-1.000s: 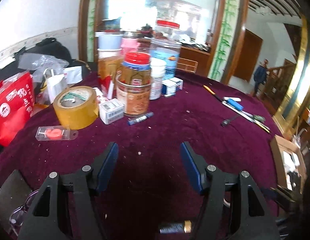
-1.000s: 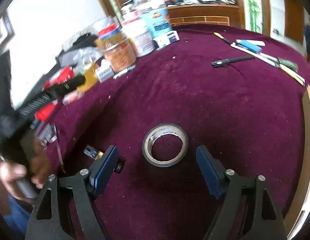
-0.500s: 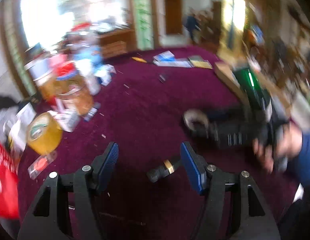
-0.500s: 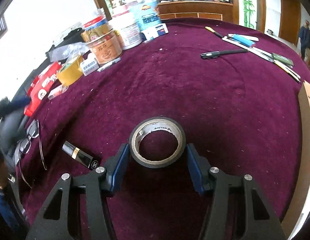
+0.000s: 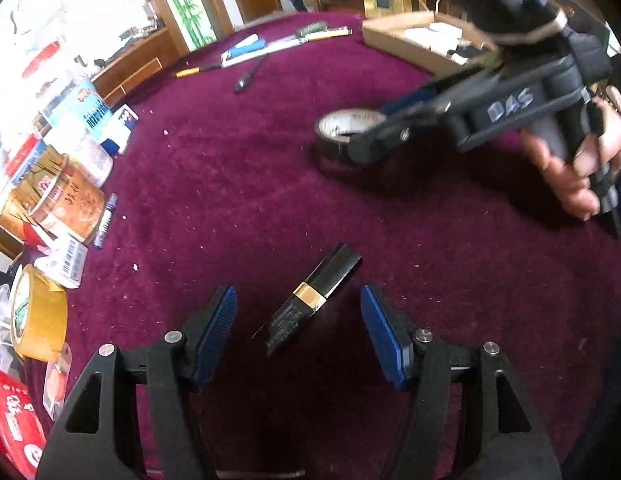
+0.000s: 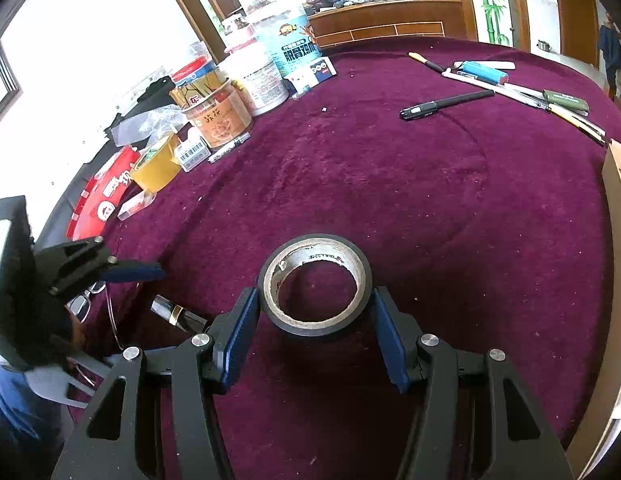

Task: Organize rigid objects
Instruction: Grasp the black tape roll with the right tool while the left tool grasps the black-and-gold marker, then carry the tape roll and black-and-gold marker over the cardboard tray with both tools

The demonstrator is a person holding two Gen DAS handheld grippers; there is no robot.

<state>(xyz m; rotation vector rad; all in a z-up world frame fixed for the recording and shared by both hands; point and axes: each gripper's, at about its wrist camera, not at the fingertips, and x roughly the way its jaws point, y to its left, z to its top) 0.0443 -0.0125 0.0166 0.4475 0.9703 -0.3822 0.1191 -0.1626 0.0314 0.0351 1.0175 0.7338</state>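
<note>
Crowding beyond fingers: jars (image 6: 226,116), yellow tape (image 6: 156,164), pens (image 6: 510,88) on tabletop (image 6: 390,180).
Right fingers (image 6: 314,316): just closed, pinching black tape roll (image 6: 314,284).
Left fingers (image 5: 298,320): spread, black tube (image 5: 310,296) lying slantwise between, untouched.

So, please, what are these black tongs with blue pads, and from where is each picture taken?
A person holds one pair of tongs in each hand; there is no robot. Each picture comes from a camera on one pair, looking forward along it. The left tongs stand open around a black lipstick tube on the purple tablecloth, not touching it. The right tongs have just been closing and now press a black tape roll between them. Jars, yellow tape and pens lie farther away.
</note>
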